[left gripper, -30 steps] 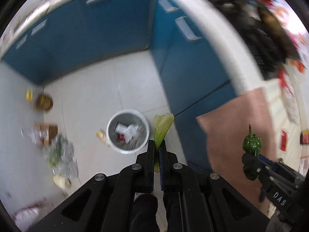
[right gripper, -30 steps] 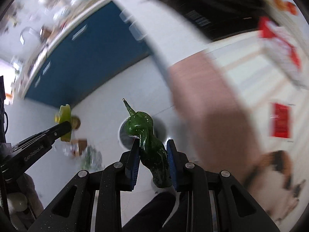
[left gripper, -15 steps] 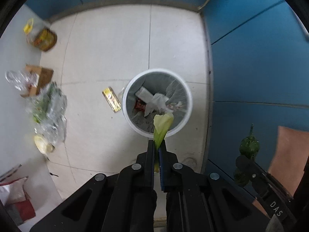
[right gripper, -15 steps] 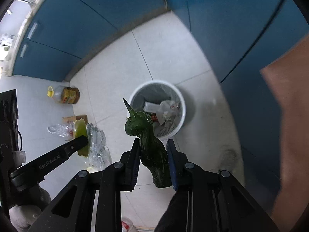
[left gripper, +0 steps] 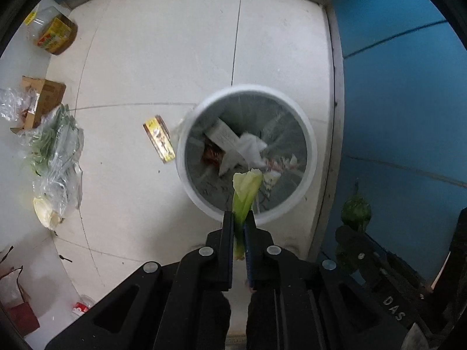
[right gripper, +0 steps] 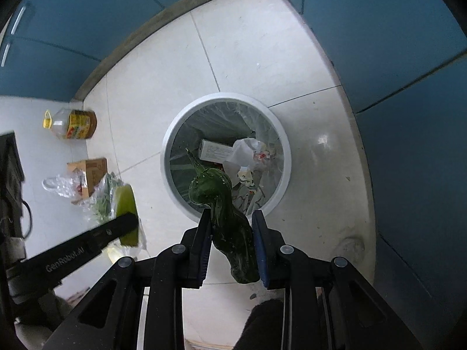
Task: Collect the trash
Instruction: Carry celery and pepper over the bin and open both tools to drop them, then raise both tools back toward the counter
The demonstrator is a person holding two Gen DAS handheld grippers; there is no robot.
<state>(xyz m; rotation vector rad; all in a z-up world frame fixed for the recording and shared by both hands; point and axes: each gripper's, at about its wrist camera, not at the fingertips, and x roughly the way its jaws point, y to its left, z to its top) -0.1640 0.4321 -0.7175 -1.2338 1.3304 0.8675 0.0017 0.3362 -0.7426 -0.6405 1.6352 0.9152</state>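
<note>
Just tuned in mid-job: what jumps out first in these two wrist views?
A round white trash bin sits on the tiled floor in the corner of blue cabinets, already holding paper and wrappers. Each gripper holds a vegetable above it: the left gripper pinches a pale green leaf, the right gripper a dark green pepper. More litter lies left of the bin: a yellow wrapper, plastic bags, a cardboard box.

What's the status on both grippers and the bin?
Left gripper shut on leaf. Right gripper shut on pepper. Both above bin. Nothing in the way.
</note>
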